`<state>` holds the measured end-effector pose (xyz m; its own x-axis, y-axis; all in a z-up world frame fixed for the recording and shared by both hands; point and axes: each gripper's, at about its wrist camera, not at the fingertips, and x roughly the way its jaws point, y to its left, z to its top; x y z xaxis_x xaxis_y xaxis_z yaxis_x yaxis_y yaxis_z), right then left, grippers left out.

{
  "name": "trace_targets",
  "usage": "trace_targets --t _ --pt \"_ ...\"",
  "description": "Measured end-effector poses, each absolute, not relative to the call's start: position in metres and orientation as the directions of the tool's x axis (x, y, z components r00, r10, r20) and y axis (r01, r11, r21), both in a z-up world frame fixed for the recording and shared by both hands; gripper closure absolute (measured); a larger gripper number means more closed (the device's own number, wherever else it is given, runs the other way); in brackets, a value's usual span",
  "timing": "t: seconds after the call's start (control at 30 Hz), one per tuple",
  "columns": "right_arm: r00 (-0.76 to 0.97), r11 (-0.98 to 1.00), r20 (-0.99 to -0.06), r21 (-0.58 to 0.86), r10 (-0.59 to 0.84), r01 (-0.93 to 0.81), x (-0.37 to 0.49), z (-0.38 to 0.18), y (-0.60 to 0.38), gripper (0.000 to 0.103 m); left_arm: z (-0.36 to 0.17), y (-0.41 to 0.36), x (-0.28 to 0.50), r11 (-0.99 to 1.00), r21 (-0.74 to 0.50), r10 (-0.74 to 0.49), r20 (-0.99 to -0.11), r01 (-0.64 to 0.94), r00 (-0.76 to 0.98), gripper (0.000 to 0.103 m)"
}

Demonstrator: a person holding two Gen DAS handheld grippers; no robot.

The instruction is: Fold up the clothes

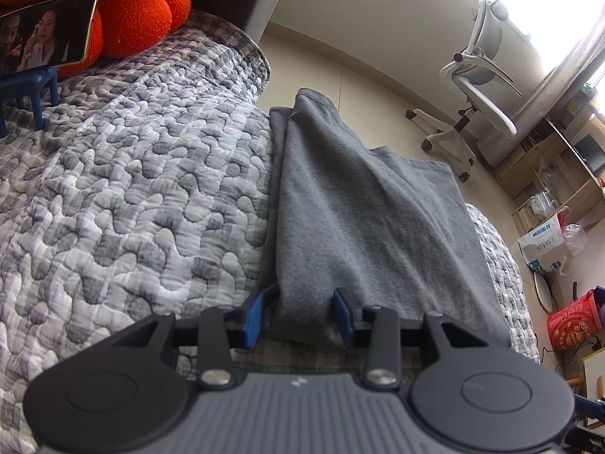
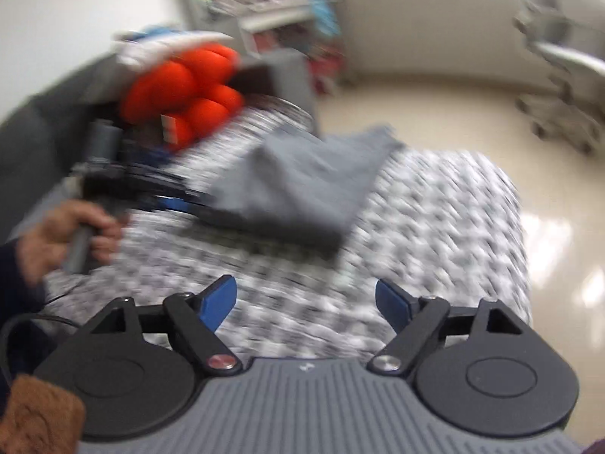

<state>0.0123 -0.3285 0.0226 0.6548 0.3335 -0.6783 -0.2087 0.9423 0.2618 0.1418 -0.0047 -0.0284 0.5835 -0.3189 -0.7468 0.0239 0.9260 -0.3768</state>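
A grey garment [image 1: 363, 219] lies folded lengthwise on the quilted bed cover [image 1: 132, 189], its far end hanging past the bed's edge. My left gripper [image 1: 298, 316] has its blue fingers closed on the garment's near edge, with a bunch of cloth between them. In the blurred right wrist view the same grey garment [image 2: 302, 185] lies ahead on the quilt [image 2: 435, 227]. My right gripper [image 2: 306, 302] is open and empty above the quilt, short of the garment. The left gripper [image 2: 166, 196] shows at the garment's left end, held by a hand.
An orange knitted cushion [image 1: 132, 19] and a phone on a blue stand [image 1: 45, 41] sit at the bed's head. A white office chair [image 1: 476, 87], shelves [image 1: 559, 174] and a red bag [image 1: 574, 321] stand on the floor to the right.
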Motion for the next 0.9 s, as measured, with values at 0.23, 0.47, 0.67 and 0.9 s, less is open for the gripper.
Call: trace_targets --t 0.23,0.47,0.67,0.9 --pt "0.683 0.919 -0.637 0.37 0.357 -0.134 0.076 -0.003 -0.312 0.026 -0.034 -0.002 0.144 0.921 -0.389 -0.331 -0.752 0.021 0.57 0.075" --pt "0.639 0.755 -0.621 0.649 0.454 0.095 0.099 -0.039 -0.342 0.04 -0.028 0.01 0.141 0.885 -0.465 -0.379 -0.75 -0.025 0.541 0.073" --pt "0.656 0.693 -0.59 0.708 0.471 0.139 0.102 -0.042 -0.343 0.051 -0.033 0.01 0.142 0.86 -0.506 -0.403 -0.748 -0.06 0.527 0.064" --pt "0.676 0.694 -0.589 0.703 0.444 0.157 0.105 -0.044 -0.339 0.06 -0.036 0.003 0.144 0.886 -0.459 -0.35 -0.756 -0.069 0.553 0.075"
